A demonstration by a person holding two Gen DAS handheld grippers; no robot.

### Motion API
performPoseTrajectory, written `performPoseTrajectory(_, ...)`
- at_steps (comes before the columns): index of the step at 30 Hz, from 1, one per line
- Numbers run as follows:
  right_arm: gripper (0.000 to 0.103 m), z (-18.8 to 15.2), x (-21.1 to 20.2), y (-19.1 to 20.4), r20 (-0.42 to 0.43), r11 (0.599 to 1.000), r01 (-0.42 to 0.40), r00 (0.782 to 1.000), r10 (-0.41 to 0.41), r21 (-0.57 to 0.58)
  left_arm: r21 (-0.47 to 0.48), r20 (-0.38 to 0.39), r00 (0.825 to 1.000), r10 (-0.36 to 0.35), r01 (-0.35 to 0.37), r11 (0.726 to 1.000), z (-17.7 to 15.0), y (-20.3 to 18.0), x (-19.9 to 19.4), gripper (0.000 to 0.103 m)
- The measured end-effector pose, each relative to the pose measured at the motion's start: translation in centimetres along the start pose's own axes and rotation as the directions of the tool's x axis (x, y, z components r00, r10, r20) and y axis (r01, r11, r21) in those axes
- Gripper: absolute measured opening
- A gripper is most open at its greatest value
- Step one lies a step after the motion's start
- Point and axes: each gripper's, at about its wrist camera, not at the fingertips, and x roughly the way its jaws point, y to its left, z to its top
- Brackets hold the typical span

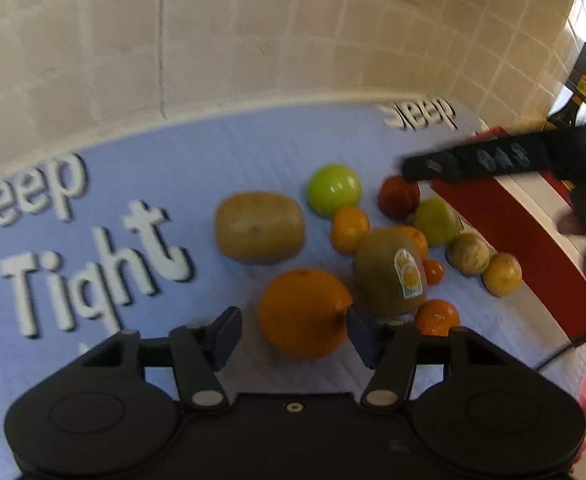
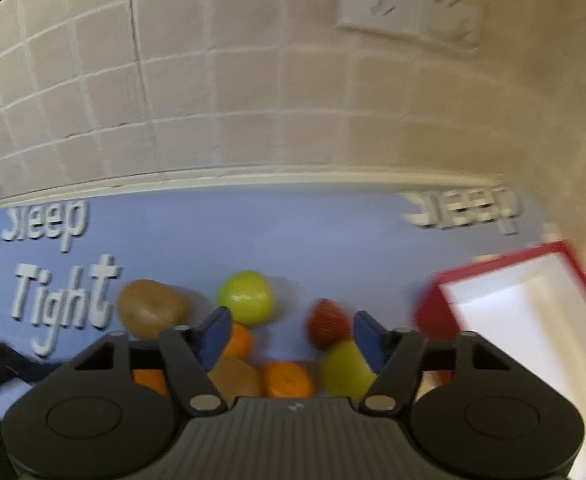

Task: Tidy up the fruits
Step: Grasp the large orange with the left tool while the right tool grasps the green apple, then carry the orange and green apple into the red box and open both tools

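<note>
Fruits lie on a blue cloth [image 1: 173, 168]. In the left wrist view my left gripper [image 1: 293, 328] is open with a large orange [image 1: 303, 312] between its fingers, not clamped. Beside it are a stickered kiwi [image 1: 389, 272], a second kiwi [image 1: 259, 226], a green apple [image 1: 333, 188], a red strawberry-like fruit [image 1: 397, 196], several small oranges [image 1: 349, 230] and a pear [image 1: 435, 220]. My right gripper [image 2: 287, 336] is open and empty, hovering above the pile; the green apple [image 2: 247, 298], the red fruit [image 2: 327, 324] and the pear [image 2: 345, 368] show between its fingers.
A red box [image 2: 525, 312] with a white inside stands open at the right; it also shows in the left wrist view [image 1: 513, 220]. A tiled wall [image 2: 253, 100] with a socket plate [image 2: 409, 8] rises behind the cloth.
</note>
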Motion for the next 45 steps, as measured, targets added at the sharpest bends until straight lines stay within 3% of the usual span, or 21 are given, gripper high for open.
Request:
performPoseTrajectory(3, 0.066, 1.1, 2.3, 0.5, -0.041, 0.999, -0.053, 0.998, 0.054, 0.013, -0.014, 0.0, 0.999, -0.034, 0.034, 0.999, 0.1, 0.3, 0.6, 0.073)
performPoseTrajectory(5, 0.066, 1.5, 3.5, 0.9, -0.054, 0.998, -0.059, 0.997, 0.059, 0.007, -0.012, 0.002, 0.999, -0.033, 0.033, 0.999, 0.2, 0.4, 0.9, 0.078)
performPoseTrajectory(9, 0.066, 1.8, 5.9, 1.4, -0.082, 0.998, -0.066, 0.994, 0.066, 0.006, -0.017, -0.001, 0.998, -0.057, 0.057, 0.998, 0.4, 0.7, 1.6, 0.079)
performPoseTrajectory(14, 0.061, 2.0, 8.5, 1.3, -0.122, 0.996, -0.081, 0.989, 0.084, 0.035, -0.013, -0.024, 0.996, -0.084, 0.084, 0.996, 0.7, 0.2, 2.9, 0.069)
performPoseTrajectory(22, 0.053, 1.6, 10.4, 1.0, -0.159, 0.989, -0.121, 0.978, 0.133, 0.085, -0.007, -0.031, 0.997, -0.076, 0.076, 0.997, 0.8, -0.1, 3.7, 0.069)
performPoseTrajectory(27, 0.053, 1.4, 10.2, 0.7, -0.146, 0.986, -0.133, 0.978, 0.148, 0.104, 0.005, -0.029, 0.999, -0.035, 0.035, 0.999, 0.8, -1.2, 2.8, 0.067)
performPoseTrajectory(33, 0.053, 1.6, 6.9, -0.1, -0.067, 0.981, -0.153, 0.985, 0.162, 0.115, 0.011, 0.023, 1.0, 0.011, -0.011, 1.0, 1.5, -2.1, 0.8, 0.066)
performPoseTrajectory(37, 0.053, 2.0, 2.5, -2.1, 0.031, 0.975, -0.16, 0.987, 0.157, 0.154, 0.076, 0.113, 0.993, 0.042, -0.051, 0.996, 3.2, -4.3, -2.1, 0.066)
performPoseTrajectory(41, 0.053, 2.2, -2.5, -5.9, 0.136, 0.968, -0.132, 0.985, 0.104, 0.213, 0.153, 0.195, 0.981, -0.017, -0.013, 0.988, 5.7, -7.1, -4.2, 0.066)
performPoseTrajectory(45, 0.053, 1.0, -7.9, -10.9, 0.216, 0.954, -0.04, 0.976, -0.026, 0.297, 0.238, 0.223, 0.968, -0.118, 0.064, 0.969, 9.3, -10.9, -3.7, 0.066)
